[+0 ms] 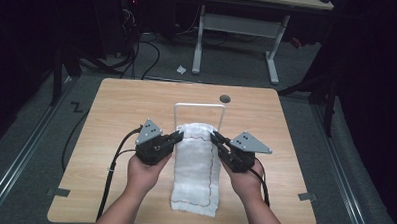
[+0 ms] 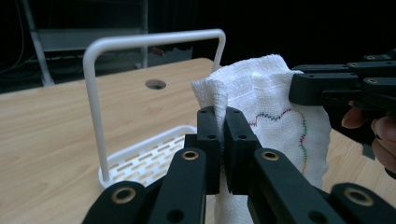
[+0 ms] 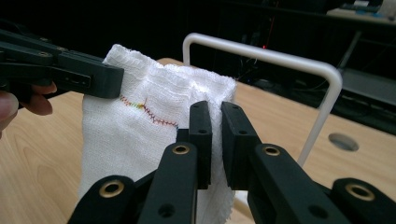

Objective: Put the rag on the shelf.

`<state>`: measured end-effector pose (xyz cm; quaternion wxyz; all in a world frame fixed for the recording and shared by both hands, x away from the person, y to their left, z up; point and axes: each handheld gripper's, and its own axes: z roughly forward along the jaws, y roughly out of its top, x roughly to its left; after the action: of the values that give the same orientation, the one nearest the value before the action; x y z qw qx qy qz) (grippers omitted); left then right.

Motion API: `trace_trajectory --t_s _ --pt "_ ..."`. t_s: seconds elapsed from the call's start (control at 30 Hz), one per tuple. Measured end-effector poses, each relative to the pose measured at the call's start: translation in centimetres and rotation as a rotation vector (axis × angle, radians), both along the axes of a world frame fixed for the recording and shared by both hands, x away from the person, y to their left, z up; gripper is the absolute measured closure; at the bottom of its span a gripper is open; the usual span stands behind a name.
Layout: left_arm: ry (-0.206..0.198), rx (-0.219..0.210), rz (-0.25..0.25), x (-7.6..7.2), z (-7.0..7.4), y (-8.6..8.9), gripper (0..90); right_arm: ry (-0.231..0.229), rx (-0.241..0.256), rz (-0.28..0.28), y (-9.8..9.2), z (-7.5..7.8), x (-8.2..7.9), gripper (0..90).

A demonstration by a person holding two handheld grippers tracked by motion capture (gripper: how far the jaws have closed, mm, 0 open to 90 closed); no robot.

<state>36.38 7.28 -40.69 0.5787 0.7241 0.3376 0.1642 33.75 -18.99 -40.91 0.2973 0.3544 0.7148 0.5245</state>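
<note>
So here both grippers are clamped on the cloth [image 1: 197,164], one top corner each. The left gripper [image 1: 178,137] has its jaws pinched shut on the left corner, and the right gripper [image 1: 216,139] is closed on the right corner. In the left gripper view you can see the fabric bunched between the jaws, same story in the right gripper view. The cloth's top end is lifted just in front of the white rack [image 1: 199,106], which stands around the middle of the table [image 1: 111,119], a bit toward the far edge. The rest of the cloth trails back along the table toward the near edge, nearly reaching it.

My guess is the plan is to hang it over the rack's top bar. Stuff that could go sideways:

- The grips look shallow, just on the corners. The weave looks loose, so if the hanging weight pulls while lifting, a corner could slip out and the whole thing flops to one side.
- The rack looks light. If the cloth drags against the bar [image 3: 261,53] instead of clearing it, I reckon it could tip or slide toward the far edge.
- If one hand rises faster than the other, the cloth goes over crooked and probably slides off the bar later.
- The long tail on the table could snag on the rack's tray [image 2: 149,156] on the way up.
</note>
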Motion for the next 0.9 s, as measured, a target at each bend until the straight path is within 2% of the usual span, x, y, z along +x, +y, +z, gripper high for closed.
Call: trace_trajectory --t_s 0.1,0.13,0.17,0.27,0.3,0.43,0.47,0.77,0.9 --pt "-0.029 -0.015 0.004 0.1 1.5 0.1 86.7 -0.032 0.004 0.001 0.1 1.6 0.0 83.6" --pt "-0.029 -0.015 0.004 0.1 1.5 0.1 86.7 -0.032 0.004 0.001 0.1 1.6 0.0 83.6" --pt "-0.046 -0.017 0.007 0.1 2.2 0.1 86.7 -0.046 0.006 0.001 0.1 2.3 0.0 83.6" --pt "-0.059 -0.024 0.005 0.1 2.9 0.1 86.7 -0.065 0.012 0.0 0.1 3.3 0.0 83.6" --pt "-0.07 -0.031 0.005 0.1 3.6 0.1 86.7 -0.07 0.016 0.0 0.1 3.6 0.0 83.6" --pt "-0.09 -0.033 0.006 0.1 4.5 0.2 86.7 -0.087 0.032 -0.002 0.0 4.6 0.1 83.6" --pt "-0.101 -0.029 0.004 0.2 5.1 0.1 86.7 -0.092 0.033 -0.003 0.0 4.9 0.2 83.7" --pt "-0.157 -0.017 -0.005 0.2 7.6 -0.2 86.7 -0.124 0.057 -0.014 -0.4 6.8 0.5 83.7" --pt "-0.176 -0.031 -0.007 0.4 8.8 -0.2 86.7 -0.152 0.06 -0.015 -0.5 8.3 0.5 83.6"
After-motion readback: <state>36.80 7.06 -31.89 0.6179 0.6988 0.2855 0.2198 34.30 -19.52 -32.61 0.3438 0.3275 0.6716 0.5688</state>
